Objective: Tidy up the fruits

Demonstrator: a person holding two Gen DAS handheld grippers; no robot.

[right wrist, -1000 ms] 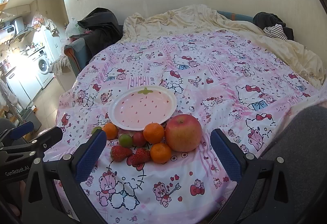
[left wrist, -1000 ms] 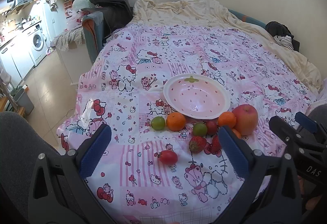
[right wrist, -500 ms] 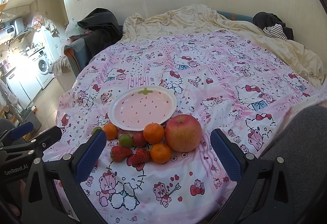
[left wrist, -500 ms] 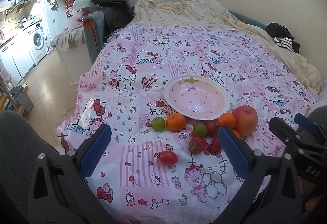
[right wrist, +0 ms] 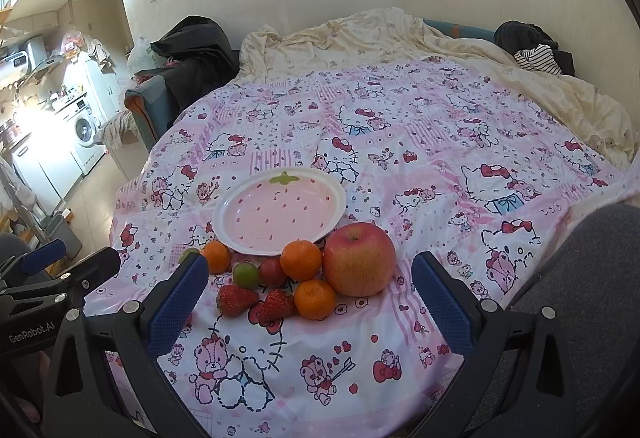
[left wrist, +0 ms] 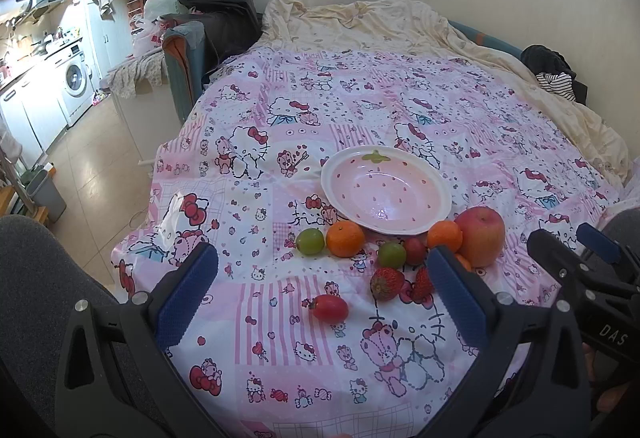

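1. Both grippers hang above the near edge of a bed covered in a pink-and-white cartoon-cat patchwork sheet [left wrist: 360, 110]. The left gripper [left wrist: 324, 294] has its blue-padded fingers spread wide with nothing between them, and the right gripper [right wrist: 308, 302] is the same: wide apart, holding nothing.
2. The shallow pink strawberry-patterned plate with a white rim [right wrist: 280, 212] sits on the sheet with no fruit in it, and all the fruit is bunched along its near edge.
3. Biggest piece is the red-yellow apple [right wrist: 359, 259], right of the bunch and near the plate's rim. In the left wrist view it shows up at [left wrist: 479, 235].
4. Three small orange mandarins: one just left of the apple and against the plate [right wrist: 301, 260], one in front of that [right wrist: 315, 299], and one further left by the plate's edge [right wrist: 217, 256].
5. A small green round fruit [right wrist: 245, 275] and a dark red round one [right wrist: 273, 272] sit side by side between the mandarins, in front of the plate.
6. Two red strawberries [right wrist: 236, 300] lie closest to the right gripper, next to each other.
7. From the left wrist view there's also a second green round fruit [left wrist: 310, 241] just left of a mandarin, plus a lone red oval tomato [left wrist: 330, 308] off on its own, nearer the left gripper than the rest.
8. Way off to the left there's a white washing machine [left wrist: 76, 84] in the kitchen area.
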